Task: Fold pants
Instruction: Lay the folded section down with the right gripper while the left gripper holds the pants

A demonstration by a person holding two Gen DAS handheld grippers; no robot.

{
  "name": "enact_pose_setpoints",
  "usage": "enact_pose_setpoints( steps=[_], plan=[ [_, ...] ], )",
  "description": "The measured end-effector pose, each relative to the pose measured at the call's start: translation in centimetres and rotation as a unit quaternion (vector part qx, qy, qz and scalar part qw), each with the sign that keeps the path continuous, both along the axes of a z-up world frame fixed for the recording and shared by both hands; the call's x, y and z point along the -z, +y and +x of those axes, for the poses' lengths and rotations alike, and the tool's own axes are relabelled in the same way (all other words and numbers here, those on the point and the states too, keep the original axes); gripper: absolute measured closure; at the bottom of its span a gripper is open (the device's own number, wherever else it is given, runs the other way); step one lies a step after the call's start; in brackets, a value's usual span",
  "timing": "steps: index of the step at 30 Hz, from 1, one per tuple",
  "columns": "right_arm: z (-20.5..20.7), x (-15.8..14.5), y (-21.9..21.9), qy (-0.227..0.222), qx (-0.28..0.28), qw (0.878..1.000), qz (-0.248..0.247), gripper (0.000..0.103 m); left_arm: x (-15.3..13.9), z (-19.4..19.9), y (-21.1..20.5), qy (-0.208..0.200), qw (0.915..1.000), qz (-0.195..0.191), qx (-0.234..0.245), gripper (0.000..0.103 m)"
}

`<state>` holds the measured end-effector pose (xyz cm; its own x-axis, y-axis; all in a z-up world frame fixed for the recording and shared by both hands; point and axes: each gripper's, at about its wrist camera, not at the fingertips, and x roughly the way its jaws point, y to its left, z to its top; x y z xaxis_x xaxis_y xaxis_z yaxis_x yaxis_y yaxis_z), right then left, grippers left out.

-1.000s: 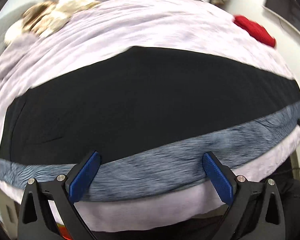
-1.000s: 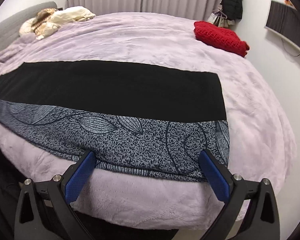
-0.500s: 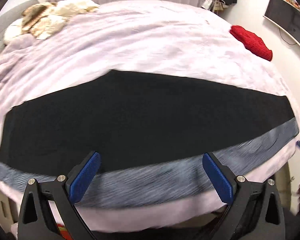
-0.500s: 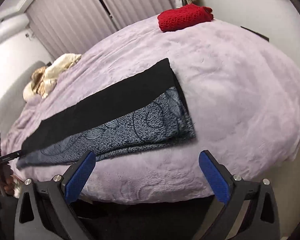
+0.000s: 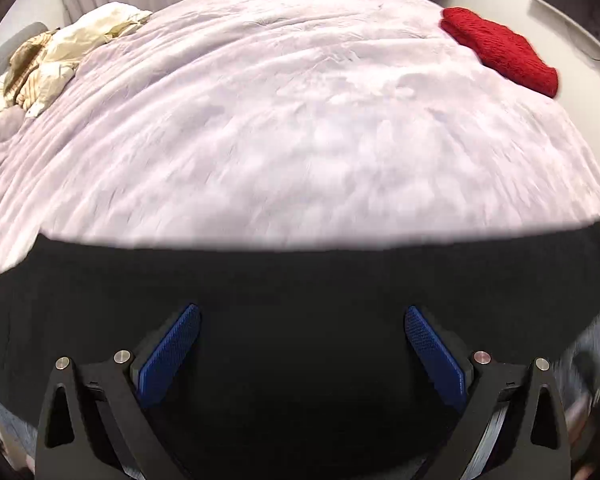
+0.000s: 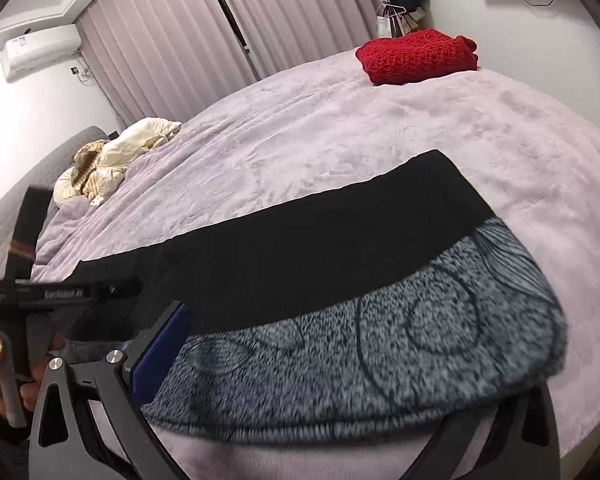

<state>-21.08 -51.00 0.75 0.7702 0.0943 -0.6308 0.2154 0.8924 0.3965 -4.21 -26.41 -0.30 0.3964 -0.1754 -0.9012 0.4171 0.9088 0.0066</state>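
Note:
The pants [image 6: 340, 248] lie flat across the near side of the bed, black on the far half and grey with a dark leaf pattern [image 6: 380, 340] on the near half. In the left wrist view the black cloth [image 5: 300, 280] fills the lower frame. My left gripper [image 5: 302, 340] is open just above the black cloth, holding nothing. My right gripper [image 6: 332, 356] is open at the pants' near hem end. The grey cloth lies over its right finger and hides it. Its left finger [image 6: 160, 352] shows beside the cloth.
The bed is covered by a lilac plush blanket [image 5: 300, 120]. A folded red knit [image 6: 416, 54] lies at the far right corner. A crumpled cream and tan bundle [image 6: 112, 160] lies at the far left. Curtains [image 6: 204, 28] hang behind. The person's hand holds the left gripper [image 6: 40, 296].
Both grippers have moved forward over the pants. The left now hovers over the black half. The right has come to the hem end, with grey cloth now over its right finger.

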Motion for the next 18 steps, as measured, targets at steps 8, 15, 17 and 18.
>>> enact_pose_setpoints(
  steps=[8,15,17,18],
  plan=[
    [0.5,0.5,1.0,0.015,0.0,0.999,-0.05,0.001,0.9,-2.1,-1.3,0.049,0.9979,0.043,0.0,0.0],
    [0.8,0.7,1.5,0.019,0.008,0.997,-0.068,0.0,0.8,-7.6,1.3,0.062,0.9965,0.039,0.04,0.0],
    [0.9,0.8,1.8,0.025,0.013,0.997,-0.077,0.0,1.3,-7.8,1.3,0.055,0.9971,0.034,0.041,0.0],
    [1.1,0.8,2.0,0.029,0.015,0.996,-0.083,0.0,1.5,-7.8,1.5,0.053,0.9974,0.028,0.041,0.0]
  ],
)
